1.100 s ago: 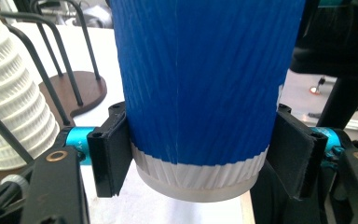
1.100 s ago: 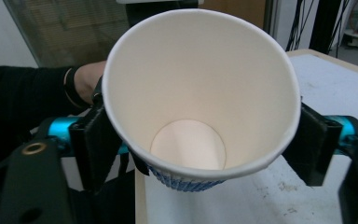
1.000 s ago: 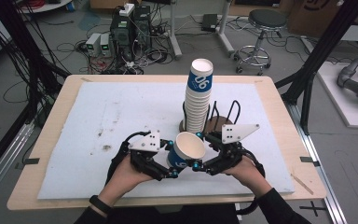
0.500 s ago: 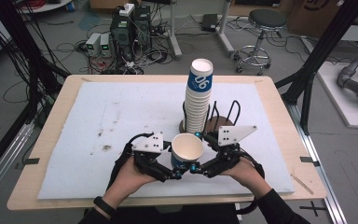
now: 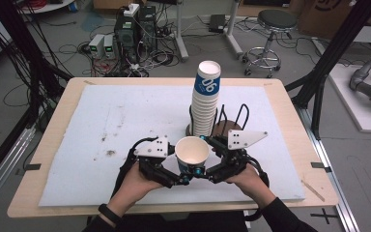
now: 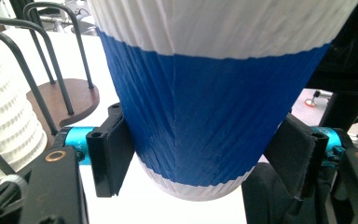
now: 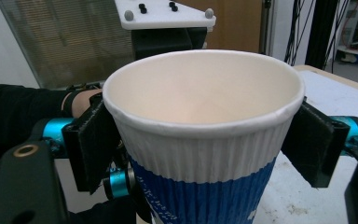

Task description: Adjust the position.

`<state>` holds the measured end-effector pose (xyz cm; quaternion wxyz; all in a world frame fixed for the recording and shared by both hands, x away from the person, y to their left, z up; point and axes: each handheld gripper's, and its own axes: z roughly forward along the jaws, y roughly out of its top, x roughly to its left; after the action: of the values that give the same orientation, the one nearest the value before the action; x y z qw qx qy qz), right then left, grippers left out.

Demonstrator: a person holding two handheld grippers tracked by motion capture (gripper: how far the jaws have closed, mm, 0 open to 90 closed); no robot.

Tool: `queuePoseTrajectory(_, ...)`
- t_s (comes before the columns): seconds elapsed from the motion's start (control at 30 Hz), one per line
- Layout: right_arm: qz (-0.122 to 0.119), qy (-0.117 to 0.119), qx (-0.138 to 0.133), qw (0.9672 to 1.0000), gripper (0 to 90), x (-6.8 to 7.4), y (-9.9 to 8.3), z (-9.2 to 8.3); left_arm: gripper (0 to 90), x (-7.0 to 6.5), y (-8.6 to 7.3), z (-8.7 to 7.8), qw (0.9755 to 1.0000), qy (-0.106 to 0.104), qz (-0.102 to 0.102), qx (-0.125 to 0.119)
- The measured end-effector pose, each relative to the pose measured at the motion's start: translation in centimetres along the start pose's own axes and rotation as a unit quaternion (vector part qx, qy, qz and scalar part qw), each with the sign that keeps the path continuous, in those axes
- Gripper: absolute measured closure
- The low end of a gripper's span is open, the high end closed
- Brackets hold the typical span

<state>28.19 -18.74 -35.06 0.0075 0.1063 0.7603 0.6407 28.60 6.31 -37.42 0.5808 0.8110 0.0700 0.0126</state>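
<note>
Ribbed paper cup (image 6: 205,93), white with a broad blue band.

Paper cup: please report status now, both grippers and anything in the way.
Left gripper shut on paper cup. Right gripper jaws just opening, cup between them. Cup stack close behind.

high view: fixed cam above the person's side, looking fwd & down over the table (image 5: 125,111). both gripper views sit v. close, looking along their own jaws from opposite sides; all three share the paper cup (image 5: 192,153).
</note>
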Motion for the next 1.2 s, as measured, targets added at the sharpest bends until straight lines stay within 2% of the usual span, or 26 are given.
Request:
queuePoseTrajectory(0.2,0.001,-0.001,-0.003,1.0000,20.8,-0.02,-0.01,-0.12,27.9,-0.08,0.22,0.05,1.0000,0.003,0.001,0.000)
queuePoseTrajectory(0.33,0.000,-0.002,-0.001,1.0000,21.1,-0.10,-0.08,-0.11,19.7,-0.34,0.61,0.14,0.9999,0.004,-0.008,-0.012)
queuePoseTrajectory(0.53,-0.003,0.003,0.002,1.0000,21.4,0.19,-0.22,0.27,20.8,-0.50,0.93,-0.07,0.9994,0.009,-0.016,-0.030)
queuePoseTrajectory(0.63,-0.005,0.004,0.001,1.0000,22.3,0.30,-0.31,0.51,24.0,-0.56,0.90,-0.16,0.9992,0.003,-0.019,-0.035)
queuePoseTrajectory(0.87,-0.006,0.002,0.000,1.0000,22.7,0.30,-0.36,0.57,25.1,-0.51,0.84,-0.24,0.9992,0.004,-0.016,-0.036)
queuePoseTrajectory(1.2,-0.008,0.011,0.010,0.9999,15.2,-0.18,-0.25,0.01,24.7,-0.36,0.76,-0.65,0.9995,0.012,-0.010,-0.027)
